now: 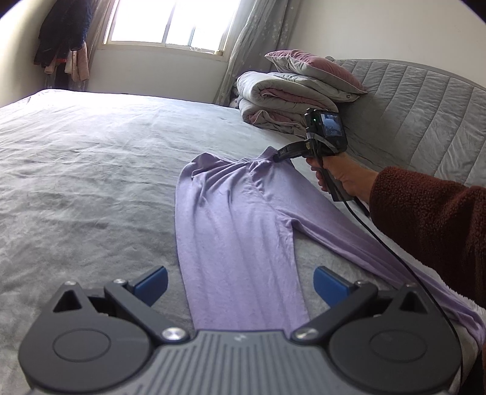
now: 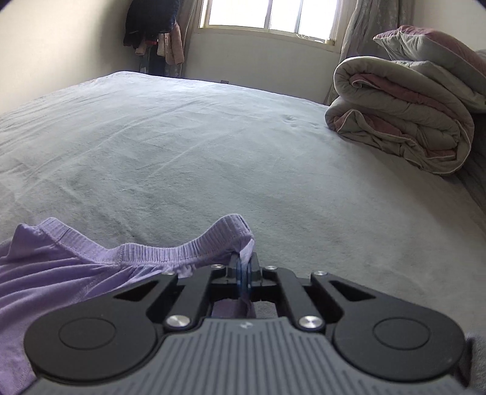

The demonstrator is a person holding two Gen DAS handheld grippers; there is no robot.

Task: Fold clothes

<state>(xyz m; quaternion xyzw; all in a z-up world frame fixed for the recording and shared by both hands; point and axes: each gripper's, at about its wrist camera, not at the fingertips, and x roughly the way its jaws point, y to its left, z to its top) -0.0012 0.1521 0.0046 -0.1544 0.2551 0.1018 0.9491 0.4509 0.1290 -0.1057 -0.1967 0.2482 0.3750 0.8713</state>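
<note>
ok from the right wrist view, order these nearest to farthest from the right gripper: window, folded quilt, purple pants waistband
1. Purple pants waistband: pinched in the right gripper, trailing to its left.
2. Folded quilt: right side of the bed, partway back.
3. Window: far wall, beyond the bed.

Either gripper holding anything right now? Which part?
The right gripper is shut on the purple pants, pinching the elastic waistband at its right corner. The left gripper is open above a pant leg, holding nothing.
</note>
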